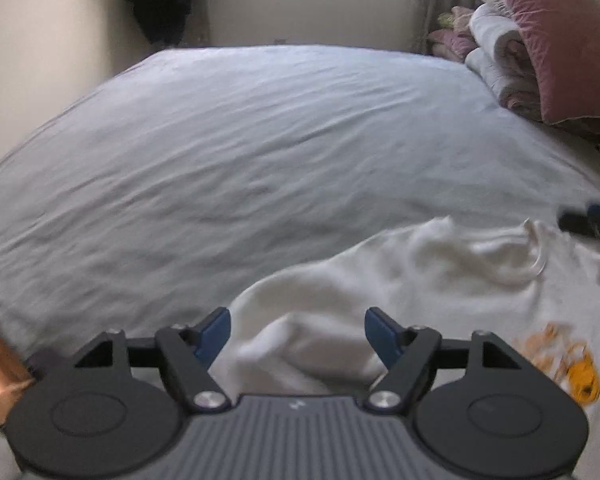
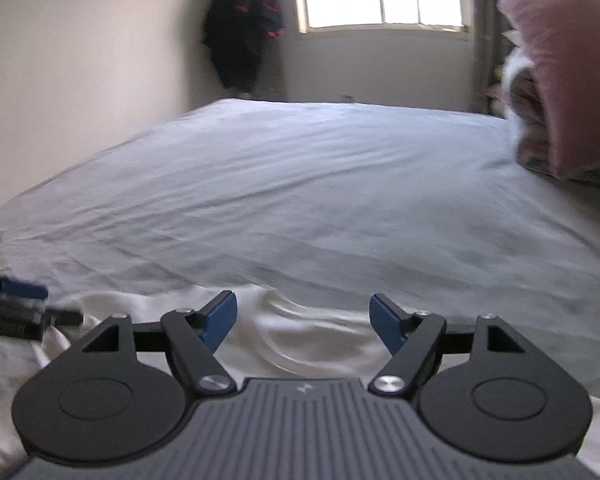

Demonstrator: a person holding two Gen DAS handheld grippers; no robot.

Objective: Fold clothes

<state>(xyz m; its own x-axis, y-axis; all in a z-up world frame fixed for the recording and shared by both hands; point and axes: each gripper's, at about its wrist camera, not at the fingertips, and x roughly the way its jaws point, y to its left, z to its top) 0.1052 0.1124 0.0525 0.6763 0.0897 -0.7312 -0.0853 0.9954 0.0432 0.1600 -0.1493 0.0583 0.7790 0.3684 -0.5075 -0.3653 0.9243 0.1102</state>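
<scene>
On the near edge of the wide bed with its pale grey-blue wrinkled sheet, I am looking down at the white cotton T-shirt with an orange-yellow printed design, which is lying rumpled and partly spread, its collar toward the far side. I am holding the left gripper above a raised fold of the shirt with its blue-padded jaws standing wide apart and gripping nothing, and I judge it is placed there so the cloth can settle flat. I am keeping the right gripper over the shirt's far edge, jaws likewise spread and empty. Each tool is showing at the margin of the other's view, so they are flanking the garment, ready, I think, to take matching corners. The stacked pink velvet pillow and folded bedding are sitting well apart at the head, leaving open sheet for the folding.
</scene>
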